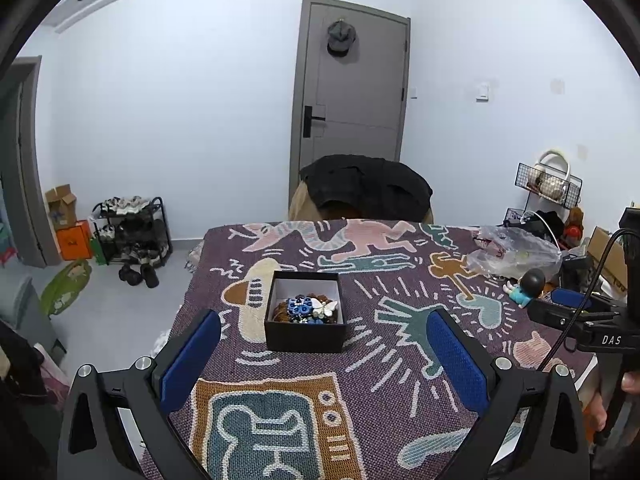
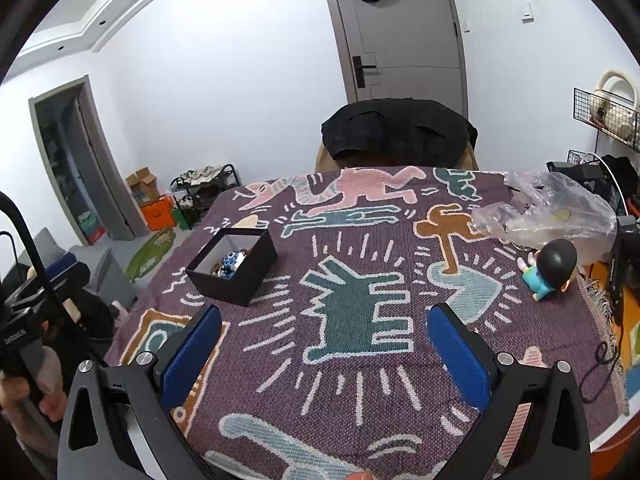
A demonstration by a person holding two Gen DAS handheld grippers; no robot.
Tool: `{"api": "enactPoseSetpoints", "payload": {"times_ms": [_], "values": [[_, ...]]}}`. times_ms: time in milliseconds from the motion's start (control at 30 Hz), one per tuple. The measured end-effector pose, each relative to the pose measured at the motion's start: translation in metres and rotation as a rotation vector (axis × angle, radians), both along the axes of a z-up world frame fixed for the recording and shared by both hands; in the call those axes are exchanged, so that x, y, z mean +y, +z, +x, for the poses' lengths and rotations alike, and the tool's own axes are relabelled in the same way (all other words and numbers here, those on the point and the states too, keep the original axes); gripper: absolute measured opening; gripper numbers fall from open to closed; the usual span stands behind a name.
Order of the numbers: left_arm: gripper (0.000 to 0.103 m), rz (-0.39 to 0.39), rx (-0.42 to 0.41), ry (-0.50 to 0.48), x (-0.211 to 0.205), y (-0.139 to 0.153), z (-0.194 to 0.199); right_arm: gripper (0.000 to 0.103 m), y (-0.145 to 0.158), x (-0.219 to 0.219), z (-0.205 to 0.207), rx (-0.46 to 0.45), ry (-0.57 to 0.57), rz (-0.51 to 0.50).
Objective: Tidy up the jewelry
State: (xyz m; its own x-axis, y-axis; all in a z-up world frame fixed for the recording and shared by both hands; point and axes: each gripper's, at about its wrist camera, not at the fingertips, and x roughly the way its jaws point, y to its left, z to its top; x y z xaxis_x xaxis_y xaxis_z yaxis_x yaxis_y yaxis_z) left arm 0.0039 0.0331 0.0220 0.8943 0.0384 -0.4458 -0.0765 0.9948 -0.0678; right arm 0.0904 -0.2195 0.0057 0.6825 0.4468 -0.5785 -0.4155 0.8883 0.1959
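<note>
A small black open box (image 1: 305,334) with a white lining sits on the patterned cloth. Inside lies a heap of jewelry (image 1: 308,309): blue beads, a white butterfly piece and brown beads. My left gripper (image 1: 324,328) is open and empty, just in front of the box and above the cloth. In the right wrist view the box (image 2: 234,280) is at the left with the jewelry (image 2: 232,263) inside. My right gripper (image 2: 324,324) is open and empty over the middle of the cloth, well to the right of the box.
A patterned cloth (image 2: 352,380) covers the table. A crumpled clear plastic bag (image 2: 548,212) and a small black-haired figurine (image 2: 548,270) lie at the right. A chair with a black coat (image 2: 400,130) stands behind the table. Cables hang at the right edge (image 2: 600,356).
</note>
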Motion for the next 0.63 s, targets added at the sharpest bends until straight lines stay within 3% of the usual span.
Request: {"api": "enactPoseSetpoints", "payload": {"times_ms": [633], "values": [[0.103,0.022,-0.013,0.007,-0.0037,-0.0031,0.0003,0.103,-0.0045,-0.0054,0.0041,-0.010,-0.038,0.013]]}}
